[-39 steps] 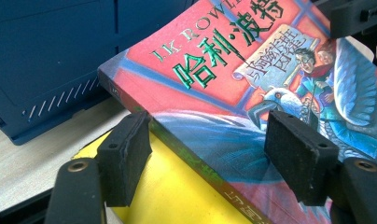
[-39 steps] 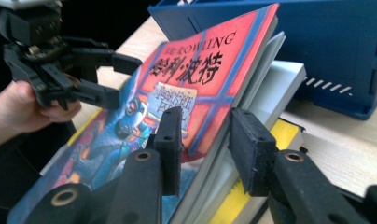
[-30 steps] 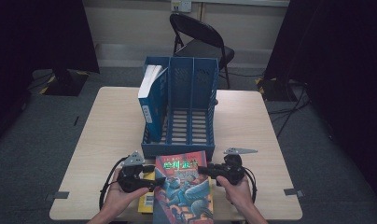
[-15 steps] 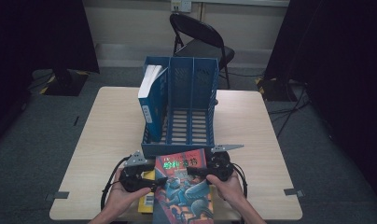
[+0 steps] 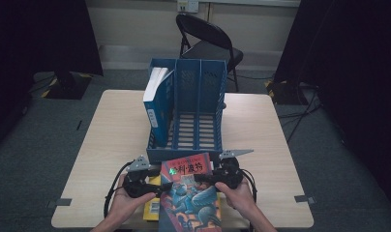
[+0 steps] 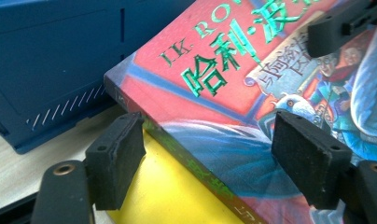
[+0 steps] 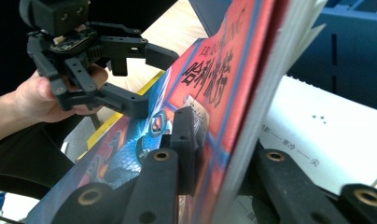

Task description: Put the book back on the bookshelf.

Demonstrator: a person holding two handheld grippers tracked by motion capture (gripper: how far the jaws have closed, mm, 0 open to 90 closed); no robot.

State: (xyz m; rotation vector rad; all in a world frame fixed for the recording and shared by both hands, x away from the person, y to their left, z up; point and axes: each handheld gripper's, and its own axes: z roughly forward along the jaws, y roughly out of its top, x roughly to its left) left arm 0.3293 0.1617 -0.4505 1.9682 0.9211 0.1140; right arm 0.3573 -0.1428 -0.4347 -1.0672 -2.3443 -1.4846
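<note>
A book with a red and blue illustrated cover (image 5: 188, 193) (image 6: 214, 93) (image 7: 210, 79) lies at the table's near edge, in front of a blue file rack (image 5: 198, 96). My right gripper (image 5: 199, 178) (image 7: 219, 149) is shut on its page edge; its jaws have just been closing with the book between them. My left gripper (image 5: 165, 186) (image 6: 212, 158) (image 7: 151, 79) stands open astride the spine corner. One pad (image 6: 308, 163) sits over the cover, the other (image 6: 116, 158) beside the spine. Its jaws have just been closing a little.
A yellow book (image 5: 151, 208) (image 6: 177, 196) lies under the red one, and a white printed page (image 7: 317, 135) shows below its lifted edge. The rack's left slot holds a blue book (image 5: 157, 104). A black folding chair (image 5: 208, 43) stands behind the table.
The right gripper has edged slightly left onto the book's right edge. The left gripper and the book stay where they were.
</note>
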